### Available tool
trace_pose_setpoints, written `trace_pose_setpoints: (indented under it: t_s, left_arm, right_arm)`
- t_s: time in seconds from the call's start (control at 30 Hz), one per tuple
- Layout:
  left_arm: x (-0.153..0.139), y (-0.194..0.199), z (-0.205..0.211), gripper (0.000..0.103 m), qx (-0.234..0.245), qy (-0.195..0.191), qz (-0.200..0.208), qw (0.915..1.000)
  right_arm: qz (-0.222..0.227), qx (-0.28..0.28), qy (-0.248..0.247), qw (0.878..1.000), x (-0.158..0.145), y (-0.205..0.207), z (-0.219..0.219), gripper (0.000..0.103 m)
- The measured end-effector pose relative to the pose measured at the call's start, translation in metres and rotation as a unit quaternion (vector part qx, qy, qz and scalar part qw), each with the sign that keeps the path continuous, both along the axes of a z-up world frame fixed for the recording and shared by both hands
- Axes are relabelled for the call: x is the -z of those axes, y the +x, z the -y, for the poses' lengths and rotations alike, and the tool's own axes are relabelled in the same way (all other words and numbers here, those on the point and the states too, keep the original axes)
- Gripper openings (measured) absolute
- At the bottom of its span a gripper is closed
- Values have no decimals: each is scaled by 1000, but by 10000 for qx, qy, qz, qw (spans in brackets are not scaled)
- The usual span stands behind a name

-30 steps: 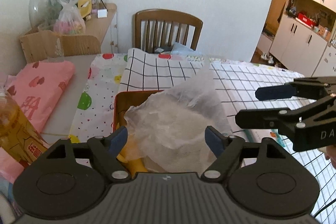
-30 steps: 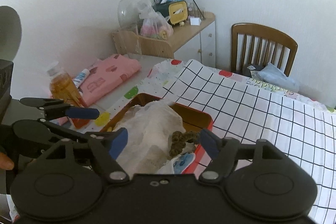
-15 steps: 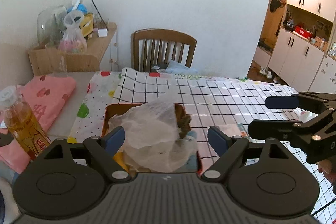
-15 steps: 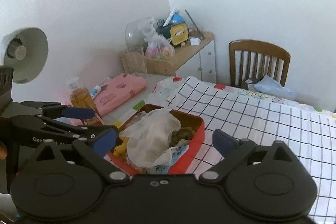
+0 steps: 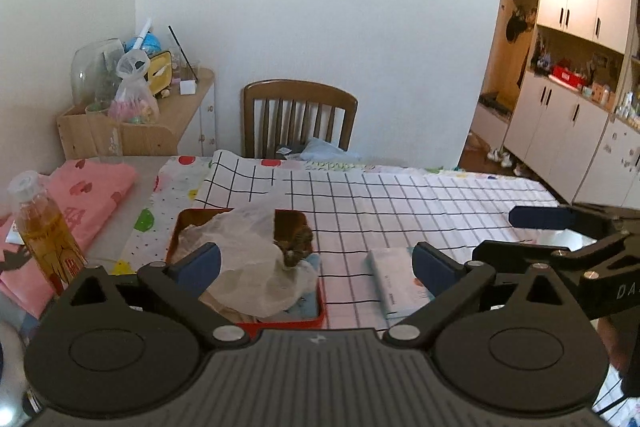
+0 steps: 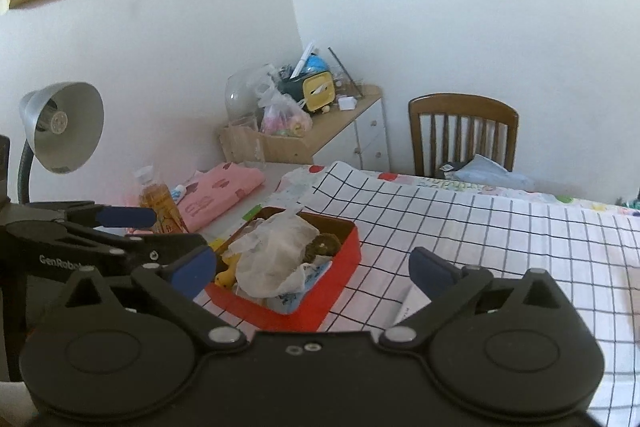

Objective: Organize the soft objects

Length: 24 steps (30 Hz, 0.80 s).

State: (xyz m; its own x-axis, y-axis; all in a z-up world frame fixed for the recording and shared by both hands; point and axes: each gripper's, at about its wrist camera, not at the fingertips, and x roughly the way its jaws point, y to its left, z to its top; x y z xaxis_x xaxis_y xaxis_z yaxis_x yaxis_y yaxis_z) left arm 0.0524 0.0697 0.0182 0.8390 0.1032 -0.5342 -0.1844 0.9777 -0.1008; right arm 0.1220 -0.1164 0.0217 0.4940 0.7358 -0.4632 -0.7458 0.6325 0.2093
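Both cameras sit low behind their own fingers, looking down a little across the table (image 5: 400, 203). Both see the red box (image 5: 322, 311) (image 6: 340, 267) close and the chair (image 5: 300, 99) (image 6: 464, 111) far at 12 o'clock.

**Thin plastic, painted tin and printed cloth**

Straight ahead of the left gripper (image 5: 316, 263), whose body is matt black ribbed plastic with smooth blue pads, lies a crinkled, translucent plastic bag (image 5: 256, 267) in a red tin (image 6: 336, 291) with a smooth painted wall. A brown knitted-looking lump (image 6: 322, 247) sits beside the bag. The checked tablecloth (image 5: 400, 203) beyond the fingers looks like soft, matt fabric. Left of the tool stand a glossy clear plastic bottle (image 5: 46, 235) and a folded pink cloth (image 5: 92, 195). Farther ahead, the chair (image 5: 300, 115) is varnished wood.
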Motion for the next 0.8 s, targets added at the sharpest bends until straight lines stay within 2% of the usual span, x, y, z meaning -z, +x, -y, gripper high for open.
trace_pose_setpoints:
  t_s: [0.13, 0.27, 0.33, 0.47, 0.8]
  left_arm:
    - [-5, -10, 12, 103, 20, -2, 59, 10000]
    - [-13, -25, 17, 103, 25, -104, 302, 9995]
    - [-16, -32, 19, 103, 28, -171, 371, 9992]
    - [-20, -44, 26, 103, -110, 62, 380, 9992]
    - [-22, -61, 33, 103, -278, 88, 310, 9991]
  right_arm:
    - [97, 168, 117, 9997, -4, -15, 12, 103]
    - [305, 323, 125, 9989, -8, -30, 20, 103]
    - [264, 490, 183, 9983, -10, -37, 24, 103]
    - [134, 866, 366, 9955, -12, -49, 34, 103]
    - [276, 1345, 223, 9903, -14, -78, 38, 103]
